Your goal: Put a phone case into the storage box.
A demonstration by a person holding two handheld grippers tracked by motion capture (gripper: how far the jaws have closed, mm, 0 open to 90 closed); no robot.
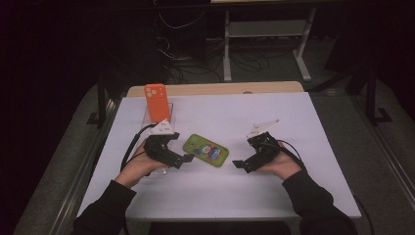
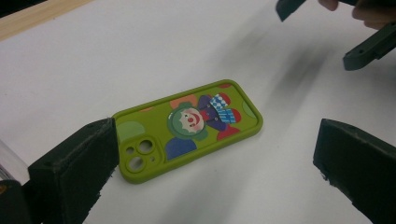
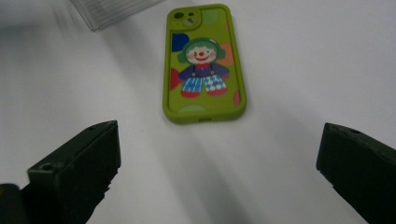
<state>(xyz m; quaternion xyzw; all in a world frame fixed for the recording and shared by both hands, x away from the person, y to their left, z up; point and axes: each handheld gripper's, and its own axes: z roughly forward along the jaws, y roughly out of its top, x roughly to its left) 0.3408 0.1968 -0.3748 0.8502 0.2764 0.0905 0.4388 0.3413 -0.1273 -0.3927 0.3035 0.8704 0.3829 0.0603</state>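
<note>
A green phone case (image 1: 206,150) printed with a clown lies flat on the white table (image 1: 293,112), between my two grippers. My left gripper (image 1: 182,152) sits just left of it, open and empty. In the left gripper view the case (image 2: 187,128) lies ahead of the spread jaws, camera cut-outs nearest the left one. My right gripper (image 1: 243,155) is open a little to the case's right. In the right gripper view the case (image 3: 203,63) lies beyond the gripper (image 3: 219,172), not touched.
An orange phone (image 1: 157,102) stands upright in a clear plastic holder (image 1: 149,116) behind my left hand. A clear ribbed edge (image 3: 112,9) shows past the case in the right gripper view. A wooden strip (image 1: 215,88) borders the table's far side.
</note>
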